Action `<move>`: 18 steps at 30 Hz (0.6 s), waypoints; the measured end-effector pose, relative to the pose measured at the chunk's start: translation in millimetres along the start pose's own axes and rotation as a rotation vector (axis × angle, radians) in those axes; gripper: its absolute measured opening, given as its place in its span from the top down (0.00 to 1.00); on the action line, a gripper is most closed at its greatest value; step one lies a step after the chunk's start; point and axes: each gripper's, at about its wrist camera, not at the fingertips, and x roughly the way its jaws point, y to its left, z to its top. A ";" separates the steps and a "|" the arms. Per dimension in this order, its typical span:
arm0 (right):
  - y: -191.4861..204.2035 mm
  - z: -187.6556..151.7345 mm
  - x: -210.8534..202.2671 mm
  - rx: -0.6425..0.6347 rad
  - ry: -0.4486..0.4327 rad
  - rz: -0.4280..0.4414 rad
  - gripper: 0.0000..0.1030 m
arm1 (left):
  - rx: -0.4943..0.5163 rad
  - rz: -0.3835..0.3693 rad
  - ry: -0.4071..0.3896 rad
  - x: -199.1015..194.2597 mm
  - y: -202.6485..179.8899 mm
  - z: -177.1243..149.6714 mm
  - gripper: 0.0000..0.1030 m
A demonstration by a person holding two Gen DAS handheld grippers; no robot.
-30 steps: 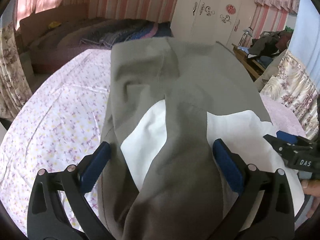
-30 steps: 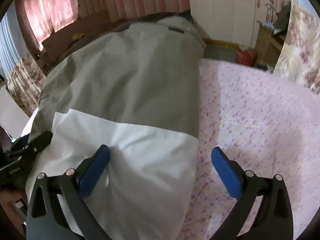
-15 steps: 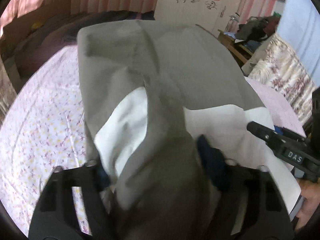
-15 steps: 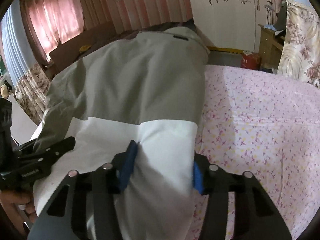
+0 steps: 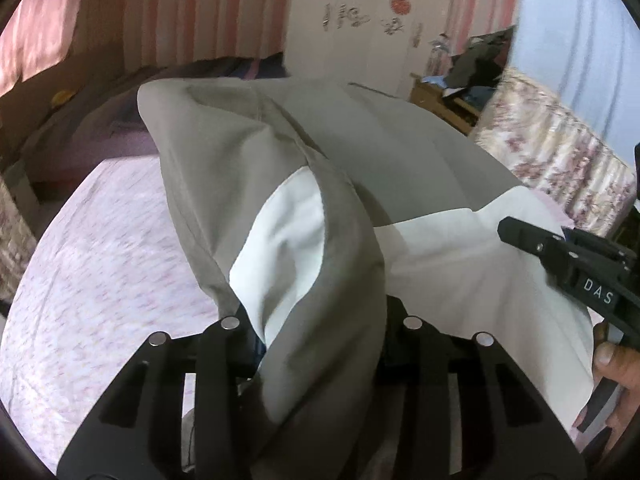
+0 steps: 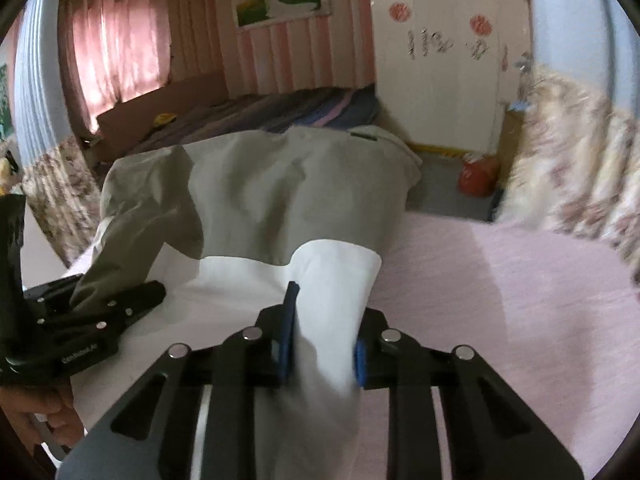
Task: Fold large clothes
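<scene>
Garment (image 5: pixel 400 152), grey with white panels, lies lengthwise on the pink floral bedsheet (image 5: pixel 100 260), filling the centre of both wrist views and running toward the upper middle of each frame.

Left gripper (image 5: pixel 320 336): jaws drawn in tight on a bunched fold of grey and white cloth at lower centre of the left wrist view. The blue pads are almost wholly buried in fabric. The fold rises as a raised ridge from the jaws toward the upper left of the frame.

Right gripper (image 6: pixel 322 344): jaws pinched on the white hem at lower centre of the right wrist view, blue fingertips (image 6: pixel 290 300) showing either side of the gathered cloth. The white panel puckers upward at the grip.

Each tool shows in the other's camera: right one at the right edge of the left wrist view, resting against the white panel; left one at the left edge of the right wrist view, with grey fabric draped over it.

Background: pink curtain (image 6: pixel 116 52) upper left, white wardrobe (image 6: pixel 440 60) upper right. Right wrist view is motion-blurred at the right side.
</scene>
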 end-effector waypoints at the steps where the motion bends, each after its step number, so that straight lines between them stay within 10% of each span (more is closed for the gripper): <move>1: -11.0 0.5 -7.4 -0.010 -0.006 -0.025 0.78 | 0.003 -0.013 -0.006 1.6 -13.6 2.5 0.64; 12: -183.4 -47.8 -50.0 0.037 0.057 -0.158 0.74 | 0.000 -0.169 0.014 51.5 -194.8 -12.0 0.60; 18: -182.3 -68.1 -43.3 0.071 0.043 -0.197 0.42 | 0.034 -0.087 0.011 48.6 -192.7 -26.2 0.41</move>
